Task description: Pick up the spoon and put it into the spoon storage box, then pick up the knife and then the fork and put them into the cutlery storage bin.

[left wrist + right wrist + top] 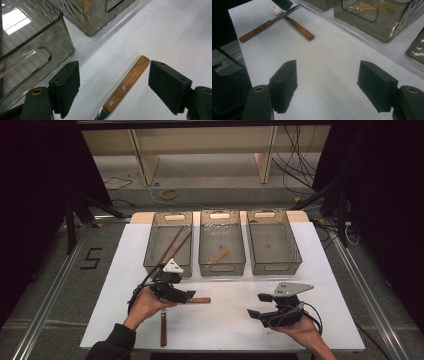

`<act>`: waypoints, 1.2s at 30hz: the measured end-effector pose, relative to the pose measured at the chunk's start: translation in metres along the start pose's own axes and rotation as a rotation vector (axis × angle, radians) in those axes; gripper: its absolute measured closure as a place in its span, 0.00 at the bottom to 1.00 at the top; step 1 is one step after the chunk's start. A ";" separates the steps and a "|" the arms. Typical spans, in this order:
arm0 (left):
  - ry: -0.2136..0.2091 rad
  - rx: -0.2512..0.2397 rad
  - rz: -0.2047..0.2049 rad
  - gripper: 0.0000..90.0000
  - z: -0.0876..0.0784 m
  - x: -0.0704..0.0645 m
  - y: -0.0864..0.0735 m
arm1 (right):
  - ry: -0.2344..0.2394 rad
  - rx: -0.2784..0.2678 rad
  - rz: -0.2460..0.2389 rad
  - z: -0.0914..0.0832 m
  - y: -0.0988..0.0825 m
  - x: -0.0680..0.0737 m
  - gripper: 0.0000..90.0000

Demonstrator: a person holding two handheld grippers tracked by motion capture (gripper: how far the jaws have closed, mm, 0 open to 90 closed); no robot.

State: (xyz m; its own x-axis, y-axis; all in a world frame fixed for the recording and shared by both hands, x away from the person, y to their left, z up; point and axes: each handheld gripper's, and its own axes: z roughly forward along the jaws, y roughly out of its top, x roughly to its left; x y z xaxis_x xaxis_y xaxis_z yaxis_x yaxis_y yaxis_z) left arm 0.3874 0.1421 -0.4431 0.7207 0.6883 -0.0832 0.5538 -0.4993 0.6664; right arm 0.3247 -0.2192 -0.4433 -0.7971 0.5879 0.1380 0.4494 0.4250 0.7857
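Wooden handle [126,85] lies between spread jaws of left tool [113,82], untouched; right tool [327,85] spread, empty.

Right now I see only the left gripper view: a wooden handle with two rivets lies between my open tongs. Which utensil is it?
Observer: It is a fork; the right gripper view shows its tines.
Operator: Does anything lie against it?
Observer: Yes, a knife crosses it near the tines. In the high view the knife's handle points toward the near table edge.
Operator: And the other tongs?
Observer: The right tongs are open and empty, over bare table, apart from the cutlery.
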 end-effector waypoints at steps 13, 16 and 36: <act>0.034 0.047 -0.012 0.28 -0.007 -0.004 -0.013 | 0.000 0.001 0.000 0.000 0.000 0.000 0.36; 0.039 0.056 -0.024 0.28 -0.008 -0.005 -0.018 | 0.000 0.001 0.001 0.001 0.000 0.001 0.36; 0.090 0.193 -0.145 0.32 -0.029 -0.007 -0.054 | -0.005 0.012 -0.011 0.002 0.001 0.003 0.36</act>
State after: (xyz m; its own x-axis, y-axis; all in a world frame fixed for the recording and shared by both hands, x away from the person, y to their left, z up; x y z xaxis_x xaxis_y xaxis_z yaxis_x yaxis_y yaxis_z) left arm 0.3403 0.1798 -0.4571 0.5931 0.7995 -0.0953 0.7240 -0.4778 0.4975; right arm 0.3234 -0.2157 -0.4433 -0.8004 0.5860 0.1262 0.4450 0.4396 0.7802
